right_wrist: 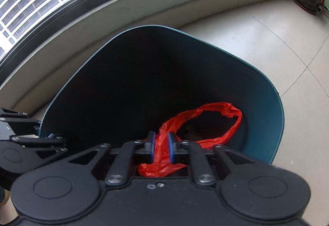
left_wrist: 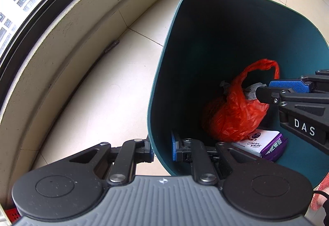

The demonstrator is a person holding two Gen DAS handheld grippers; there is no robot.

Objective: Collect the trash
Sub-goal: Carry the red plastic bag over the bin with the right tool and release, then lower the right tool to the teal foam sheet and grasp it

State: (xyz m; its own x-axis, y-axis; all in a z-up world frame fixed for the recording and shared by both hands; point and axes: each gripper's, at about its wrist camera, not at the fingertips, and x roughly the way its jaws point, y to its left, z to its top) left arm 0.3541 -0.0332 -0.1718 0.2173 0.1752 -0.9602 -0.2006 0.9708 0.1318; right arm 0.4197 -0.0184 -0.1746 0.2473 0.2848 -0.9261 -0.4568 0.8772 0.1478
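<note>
Red bag going into the tilted bin, bin rim held steady

The left gripper (left_wrist: 162, 149) pinches the near rim of the teal bin (left_wrist: 164, 74), one finger inside the wall and one outside; it should hold that tilt firm so the mouth stays open. The right gripper (right_wrist: 161, 147) has its blue pads pressed onto the red plastic bag (right_wrist: 162, 154) near its handle, well inside the bin; judging by this, the pads should part only once the bag rests low, then draw straight back clear of the handle loop. The bag is thin, crinkled and bulging, knotted at the top, lying against a white and purple carton (left_wrist: 265, 143) at the bin's bottom
</note>
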